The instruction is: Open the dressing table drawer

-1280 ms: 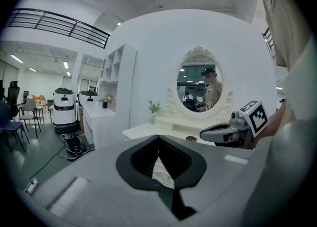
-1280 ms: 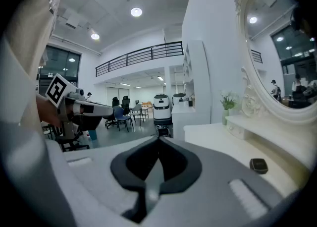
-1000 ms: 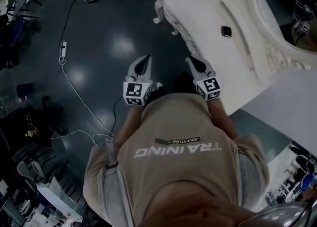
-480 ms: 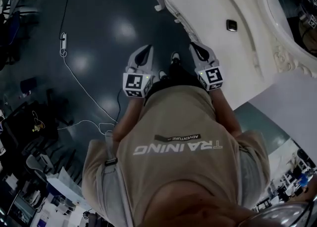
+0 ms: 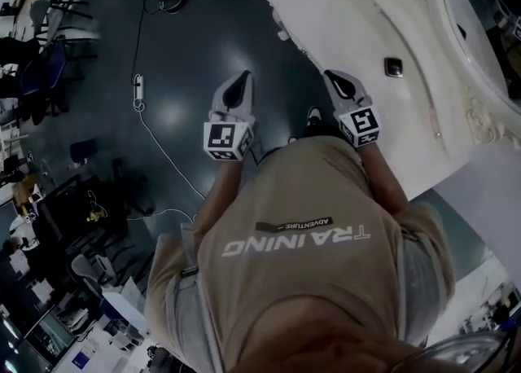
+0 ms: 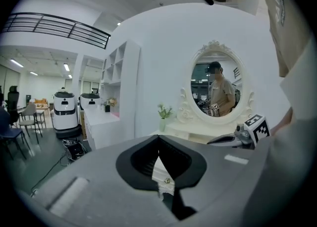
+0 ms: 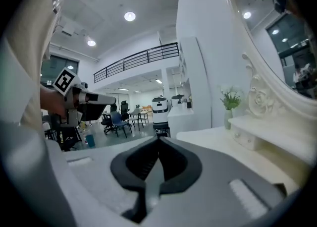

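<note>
The white dressing table [image 5: 342, 21] stands at the upper right of the head view, its oval mirror [image 5: 480, 29] along the right edge. My right gripper [image 5: 338, 78] is shut and empty, its tip over the table's front edge. My left gripper [image 5: 235, 85] is shut too, held over the dark floor to the table's left. In the left gripper view a white drawer front with a small brass knob [image 6: 167, 181] shows through the gap behind the shut jaws of my left gripper [image 6: 158, 138]. The right gripper [image 7: 159, 139] points along the tabletop [image 7: 233, 146], past a small top drawer [image 7: 246, 138].
A small dark object [image 5: 394, 67] lies on the tabletop. A white cable with a power strip [image 5: 138, 90] runs over the floor at left, with chairs [image 5: 41, 54] beyond. White robots [image 6: 64, 114], a shelf unit [image 6: 119, 87] and a vase [image 6: 162, 122] stand behind the table.
Both grippers have moved forward together toward the table. The right one has come from beside the table's front to over its edge. Both stay shut.
</note>
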`<state>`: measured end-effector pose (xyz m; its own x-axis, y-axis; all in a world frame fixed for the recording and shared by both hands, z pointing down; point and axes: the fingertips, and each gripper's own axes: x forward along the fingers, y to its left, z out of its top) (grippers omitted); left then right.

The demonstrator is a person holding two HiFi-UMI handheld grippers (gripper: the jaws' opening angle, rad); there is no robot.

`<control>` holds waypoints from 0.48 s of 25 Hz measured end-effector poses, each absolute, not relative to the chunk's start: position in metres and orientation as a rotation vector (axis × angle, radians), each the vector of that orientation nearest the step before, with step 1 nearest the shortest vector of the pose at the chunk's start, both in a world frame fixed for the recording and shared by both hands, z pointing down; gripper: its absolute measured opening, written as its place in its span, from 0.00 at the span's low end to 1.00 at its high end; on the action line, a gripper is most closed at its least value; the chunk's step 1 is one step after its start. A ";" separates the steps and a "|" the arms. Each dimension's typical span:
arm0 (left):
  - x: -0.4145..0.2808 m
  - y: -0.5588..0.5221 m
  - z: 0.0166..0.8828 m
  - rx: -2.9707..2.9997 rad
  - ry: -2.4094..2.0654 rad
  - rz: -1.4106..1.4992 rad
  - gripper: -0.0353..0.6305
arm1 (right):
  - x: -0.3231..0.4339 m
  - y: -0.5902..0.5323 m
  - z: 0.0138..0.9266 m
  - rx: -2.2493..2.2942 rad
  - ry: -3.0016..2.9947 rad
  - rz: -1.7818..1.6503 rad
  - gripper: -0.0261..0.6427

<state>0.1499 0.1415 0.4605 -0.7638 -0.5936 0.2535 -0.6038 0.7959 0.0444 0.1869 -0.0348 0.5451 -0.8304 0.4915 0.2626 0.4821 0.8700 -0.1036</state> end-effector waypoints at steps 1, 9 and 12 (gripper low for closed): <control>0.144 0.138 0.460 0.908 -2.736 0.055 0.06 | 0.179 -0.037 0.548 -0.757 -2.748 0.036 0.04; 0.111 0.133 0.465 0.821 -2.761 0.126 0.06 | 0.113 -0.015 0.540 -0.889 -2.747 0.001 0.04; 0.102 0.133 0.469 0.832 -2.735 0.044 0.06 | 0.116 -0.009 0.566 -0.882 -2.668 0.051 0.04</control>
<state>0.1024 0.1329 0.4693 -0.7943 -0.5413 0.2759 -0.5498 0.8336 0.0527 0.1162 -0.0090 0.5658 -0.7541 0.5855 0.2976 0.5738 0.8078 -0.1352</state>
